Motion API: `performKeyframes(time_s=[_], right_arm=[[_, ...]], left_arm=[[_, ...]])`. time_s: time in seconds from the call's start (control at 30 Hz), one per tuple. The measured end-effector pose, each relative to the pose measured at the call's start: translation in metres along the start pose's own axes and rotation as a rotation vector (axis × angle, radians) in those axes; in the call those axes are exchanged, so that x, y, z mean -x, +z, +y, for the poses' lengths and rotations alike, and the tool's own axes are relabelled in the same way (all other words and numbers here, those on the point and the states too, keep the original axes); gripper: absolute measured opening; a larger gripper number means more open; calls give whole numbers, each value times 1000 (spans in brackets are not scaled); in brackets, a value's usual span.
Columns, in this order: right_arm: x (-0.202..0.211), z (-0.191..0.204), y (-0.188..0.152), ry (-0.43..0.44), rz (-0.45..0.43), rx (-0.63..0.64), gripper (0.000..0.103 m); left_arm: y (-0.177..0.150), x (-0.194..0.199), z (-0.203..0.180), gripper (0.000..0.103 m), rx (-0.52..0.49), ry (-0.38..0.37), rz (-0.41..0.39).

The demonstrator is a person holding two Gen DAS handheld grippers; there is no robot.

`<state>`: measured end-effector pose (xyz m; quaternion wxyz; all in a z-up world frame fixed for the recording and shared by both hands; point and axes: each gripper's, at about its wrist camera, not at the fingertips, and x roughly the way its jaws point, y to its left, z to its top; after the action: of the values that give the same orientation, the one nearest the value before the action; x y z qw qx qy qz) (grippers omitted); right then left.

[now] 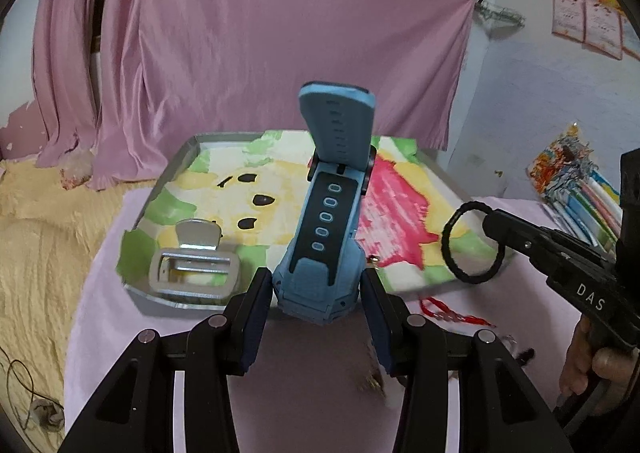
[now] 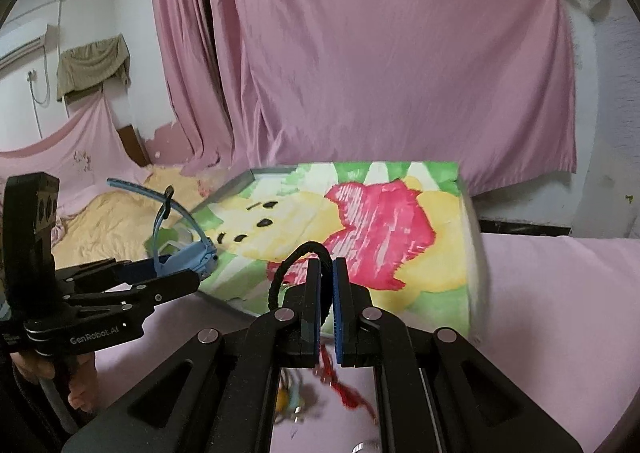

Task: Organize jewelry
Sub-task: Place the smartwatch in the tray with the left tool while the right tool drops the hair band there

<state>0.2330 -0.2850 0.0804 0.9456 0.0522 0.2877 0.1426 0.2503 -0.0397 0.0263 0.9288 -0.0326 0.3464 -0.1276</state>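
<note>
My left tool has its two pads pressed to the sides of a blue watch, gripping the case low down. One strap runs forward, dark inside with a row of oval holes, and the other strap stands upright above it. In the right wrist view I see the same watch held out from the left tool, over the near left corner of the tray.

My right tool is nearly shut, with a black hair tie pinched between the pads; the loop bulges out up and to the left of the fingers. From the left camera, the right tool comes in from the right, and the hair tie hangs as an open ring above the tray's right edge.

Beyond both tools is the tray, grey-rimmed and lined with a painted sheet in yellow, green and red. A silver clip-like piece lies in its near left corner, just left of the watch.

On the pink-covered worktop in front of the tray lies a red tasselled cord, blurred. Below my right tool, more small pieces show, too smeared to tell apart. Behind everything hangs a pink curtain.
</note>
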Motion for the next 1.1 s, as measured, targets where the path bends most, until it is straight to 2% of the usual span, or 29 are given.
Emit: performKeyframes(time_s=[0.23,0.37,0.7,0.73,0.87,0.97,1.03,1.1], right_arm=[[-40,-8,-2,2,99,-52,5],[-56,-17,-10,24,166,-107,5],[-66,-15,-11,25,182,-96,6],[-66,-15,-11,22,180,-96,6],[-62,-17,-11,9,165,-98,7],[-54,-23,-12,-6,133,-125,24],[-47,-26,-12,-12,103,-141,46],[-40,-27,-12,-19,72,-146,46]], left_arm=[[3,-26,6,43,22,-6,58],[0,-27,-1,43,-23,25,48],[0,-26,-1,43,-23,11,41],[0,-25,0,44,-17,6,37],[-1,-19,6,63,17,-2,5],[-2,-13,11,64,50,-20,-23],[-3,-9,12,66,59,-11,-45],[-4,-5,13,74,66,-10,-67]])
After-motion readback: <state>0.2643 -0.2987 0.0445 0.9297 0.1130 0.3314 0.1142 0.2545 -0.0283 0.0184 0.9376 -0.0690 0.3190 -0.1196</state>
